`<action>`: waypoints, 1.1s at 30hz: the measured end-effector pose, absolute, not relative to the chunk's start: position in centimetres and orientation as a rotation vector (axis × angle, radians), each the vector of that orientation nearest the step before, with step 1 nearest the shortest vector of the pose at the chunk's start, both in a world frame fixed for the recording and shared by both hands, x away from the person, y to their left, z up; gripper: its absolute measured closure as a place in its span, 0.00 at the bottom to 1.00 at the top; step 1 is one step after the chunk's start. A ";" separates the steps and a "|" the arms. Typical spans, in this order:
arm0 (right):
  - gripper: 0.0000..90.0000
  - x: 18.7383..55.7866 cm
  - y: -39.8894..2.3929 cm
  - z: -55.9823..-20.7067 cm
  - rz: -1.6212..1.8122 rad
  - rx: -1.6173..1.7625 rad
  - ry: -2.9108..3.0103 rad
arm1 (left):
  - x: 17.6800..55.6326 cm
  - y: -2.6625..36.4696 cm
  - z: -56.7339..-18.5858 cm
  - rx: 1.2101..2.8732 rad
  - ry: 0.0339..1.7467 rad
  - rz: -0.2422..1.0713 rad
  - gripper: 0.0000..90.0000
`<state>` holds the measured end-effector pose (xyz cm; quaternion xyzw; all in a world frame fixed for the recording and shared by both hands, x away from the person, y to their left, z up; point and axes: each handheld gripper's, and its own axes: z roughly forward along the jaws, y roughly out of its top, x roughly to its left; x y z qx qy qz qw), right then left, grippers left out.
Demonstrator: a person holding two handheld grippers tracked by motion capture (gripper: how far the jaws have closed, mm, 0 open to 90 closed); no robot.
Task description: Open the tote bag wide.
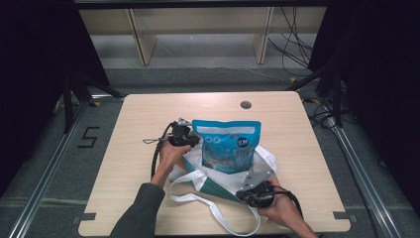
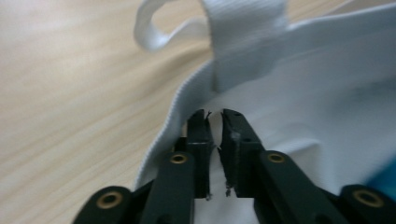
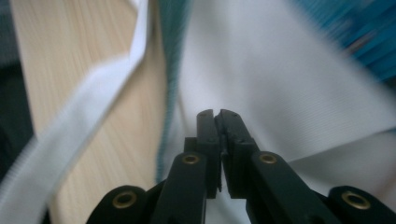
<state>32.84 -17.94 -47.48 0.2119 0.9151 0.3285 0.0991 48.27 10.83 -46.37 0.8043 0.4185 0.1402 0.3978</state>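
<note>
Both hand-held grippers, left (image 1: 192, 140) at 9 o'clock, right (image 1: 246, 191) at 5, pinched the tote bag (image 1: 218, 184) rim around the blue snack pouch (image 1: 227, 145).

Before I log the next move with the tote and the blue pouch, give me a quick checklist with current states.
1. Left gripper pinching the white bag rim: ok.
2. Right gripper clamped on bag fabric: ok.
3. Blue pouch upright in the bag mouth: ok.
4. Pouch fully inside: not ok, most stands above the rim.
5. Long handle clear of the hands: cannot tell.
6. Bag fully on the table: ok.
</note>
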 end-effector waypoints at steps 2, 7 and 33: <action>0.96 32.8 -19.0 -45.3 1.049 0.625 2.643 | 46.9 11.5 -45.0 1.997 1.024 0.350 0.87; 0.96 33.5 -23.0 -40.4 1.137 0.671 2.403 | 43.2 12.8 -42.9 1.941 0.914 0.377 0.86; 0.99 46.5 -22.4 -47.2 0.726 0.949 2.386 | 38.4 9.9 -49.2 2.173 0.813 0.313 0.93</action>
